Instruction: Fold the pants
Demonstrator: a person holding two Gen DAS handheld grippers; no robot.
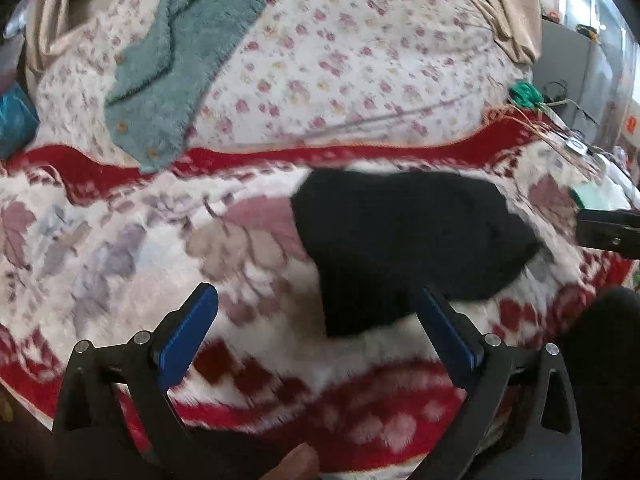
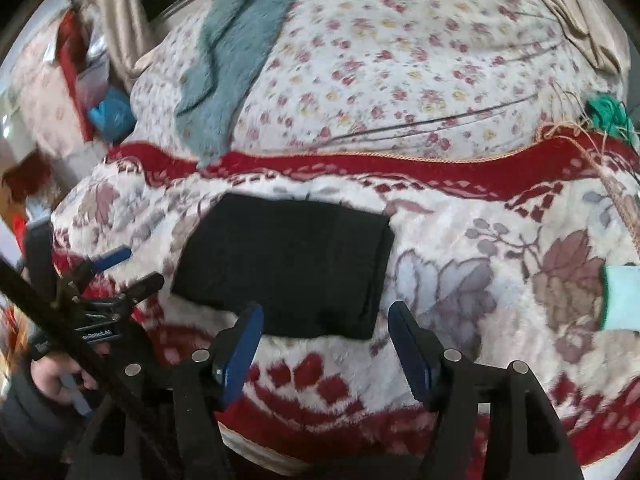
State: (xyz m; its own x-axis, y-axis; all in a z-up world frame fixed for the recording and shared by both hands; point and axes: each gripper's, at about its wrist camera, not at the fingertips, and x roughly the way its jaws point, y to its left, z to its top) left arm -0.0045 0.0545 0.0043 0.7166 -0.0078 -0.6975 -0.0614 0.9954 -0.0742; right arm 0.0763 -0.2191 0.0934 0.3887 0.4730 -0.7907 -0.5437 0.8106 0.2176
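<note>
Both grippers spread, nothing between their fingers.
Folded black pants (image 2: 288, 272) lie on the red-and-white blanket (image 2: 480, 320), just ahead of the left gripper (image 1: 320, 320) and right gripper (image 2: 326, 340).

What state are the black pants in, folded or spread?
Folded: the black pants lie as one compact rectangle on the blanket, free of both grippers.

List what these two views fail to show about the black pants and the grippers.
- Pants: how many layers the fold has; the black cloth shows no detail in either view.
- Pants' near edge, left wrist view: smeared by motion blur.
- Right gripper, left wrist view: cut off by the right edge.
- Left gripper, right wrist view: partly hidden by a black strap.
</note>
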